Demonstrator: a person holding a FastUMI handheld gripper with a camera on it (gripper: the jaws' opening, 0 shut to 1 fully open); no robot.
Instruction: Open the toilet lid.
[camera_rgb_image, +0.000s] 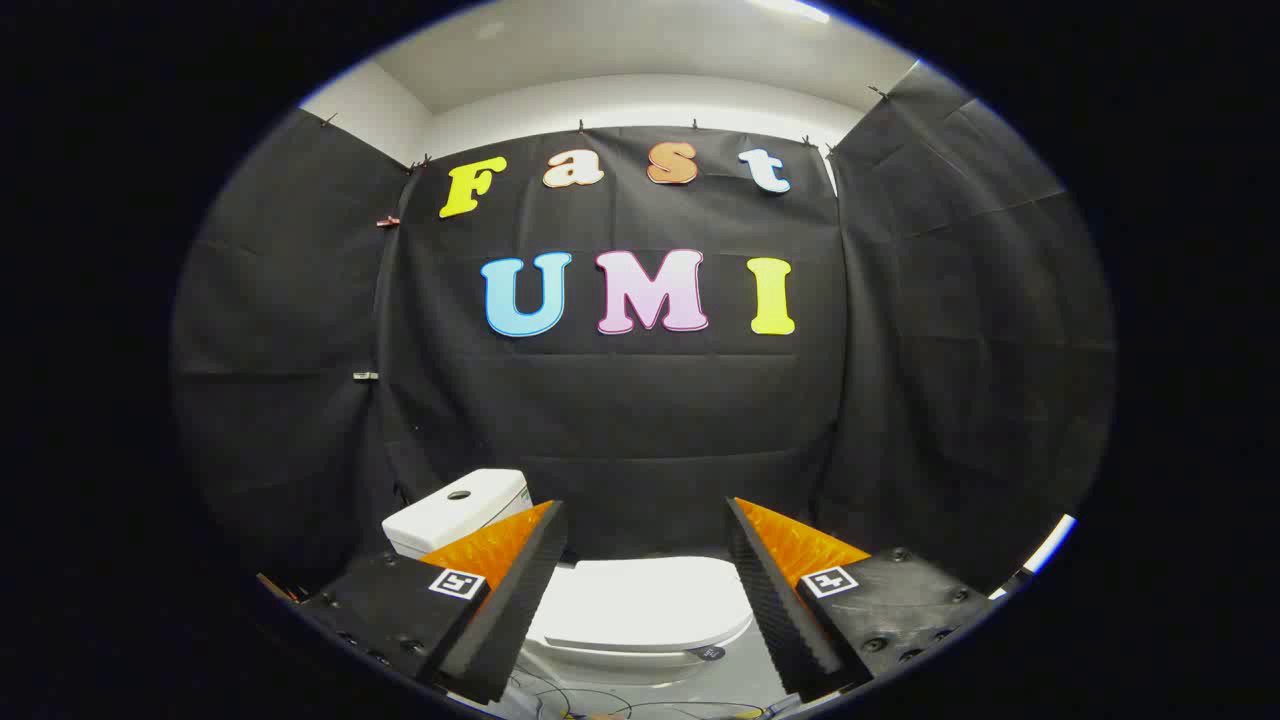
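A white toilet stands low against the black cloth wall, its lid (640, 600) lying flat and closed over the bowl. Its white tank (455, 512) with a round button on top sits behind and to the left, partly hidden by my left finger. My gripper (648, 520) is open, fingers spread wide with nothing between them. The lid shows in the gap between the fingers, some way beyond and below the tips. The gripper touches nothing.
Black cloth walls close the booth at the back and on both sides. Thin cables (590, 700) trail over the pale floor in front of the toilet bowl. A small dark round tag (708, 653) sits at the bowl's front right rim.
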